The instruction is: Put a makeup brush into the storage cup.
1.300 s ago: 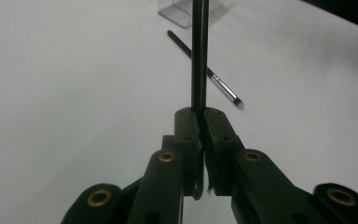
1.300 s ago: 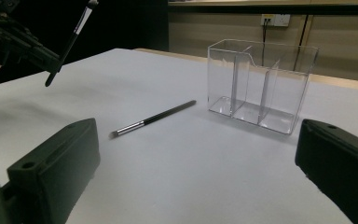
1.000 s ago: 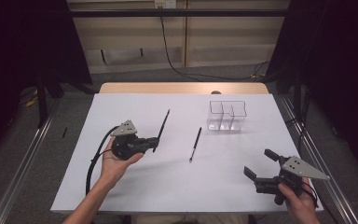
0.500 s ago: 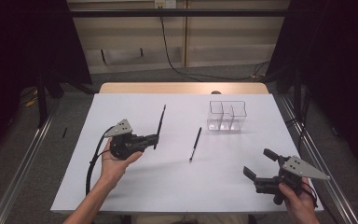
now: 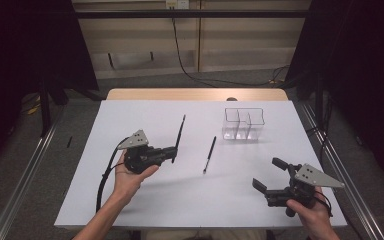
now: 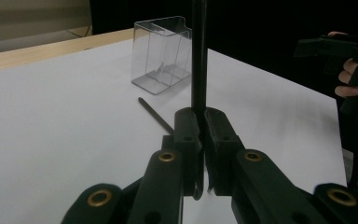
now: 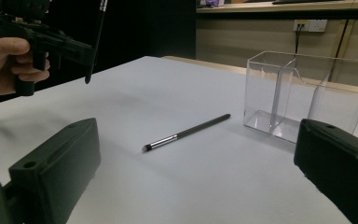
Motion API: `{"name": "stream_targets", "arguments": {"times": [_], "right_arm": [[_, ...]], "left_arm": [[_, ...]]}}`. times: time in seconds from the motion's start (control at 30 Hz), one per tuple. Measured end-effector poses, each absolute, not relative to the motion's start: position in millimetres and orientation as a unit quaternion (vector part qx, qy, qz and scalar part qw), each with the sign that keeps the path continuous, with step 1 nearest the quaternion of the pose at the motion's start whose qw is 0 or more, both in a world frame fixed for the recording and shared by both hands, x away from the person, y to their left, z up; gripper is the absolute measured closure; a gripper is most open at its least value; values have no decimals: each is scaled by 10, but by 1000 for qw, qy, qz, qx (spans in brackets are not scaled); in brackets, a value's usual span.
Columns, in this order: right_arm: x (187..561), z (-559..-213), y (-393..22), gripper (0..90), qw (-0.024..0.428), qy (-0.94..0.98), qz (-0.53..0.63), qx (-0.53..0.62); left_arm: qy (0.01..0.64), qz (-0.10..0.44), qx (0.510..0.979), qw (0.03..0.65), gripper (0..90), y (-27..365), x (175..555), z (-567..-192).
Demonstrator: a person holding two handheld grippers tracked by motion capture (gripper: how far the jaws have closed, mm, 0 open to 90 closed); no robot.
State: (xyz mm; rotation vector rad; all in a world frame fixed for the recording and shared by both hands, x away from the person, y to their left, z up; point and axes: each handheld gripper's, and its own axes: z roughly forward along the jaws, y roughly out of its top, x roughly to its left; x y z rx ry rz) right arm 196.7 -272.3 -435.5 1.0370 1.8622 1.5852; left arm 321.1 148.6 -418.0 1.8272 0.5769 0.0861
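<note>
Left gripper view is showing the jaws of the left gripper (image 6: 199, 140) pinching a black brush (image 6: 198, 56), lifted off the bench (image 5: 145, 197). Next: carrying it over to the clear organizer (image 5: 243, 123). Right gripper (image 5: 271, 176) is waiting, jaws spread, facing the second brush (image 7: 186, 132).

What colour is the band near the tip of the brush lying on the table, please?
Silver, on the brush; clearest in the right gripper view.

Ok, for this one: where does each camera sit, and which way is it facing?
High view: above the near edge, looking forward and down on the white table; both forearms, left gripper, right gripper.
Left gripper view: along its shut jaws, holding a black brush upright, toward the clear organizer.
Right gripper view: between open jaws toward the lying brush.
Shared: all three show the organizer.
</note>
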Motion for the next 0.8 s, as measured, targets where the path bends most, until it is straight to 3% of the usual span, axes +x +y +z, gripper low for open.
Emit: {"name": "stream_targets", "arguments": {"times": [0.8], "right_arm": [[2341, -4072, -2248, 28, 208, 690, 612, 326]], "left_arm": [[212, 11, 778, 591, 847, 1073, 3159, -4045]]}}
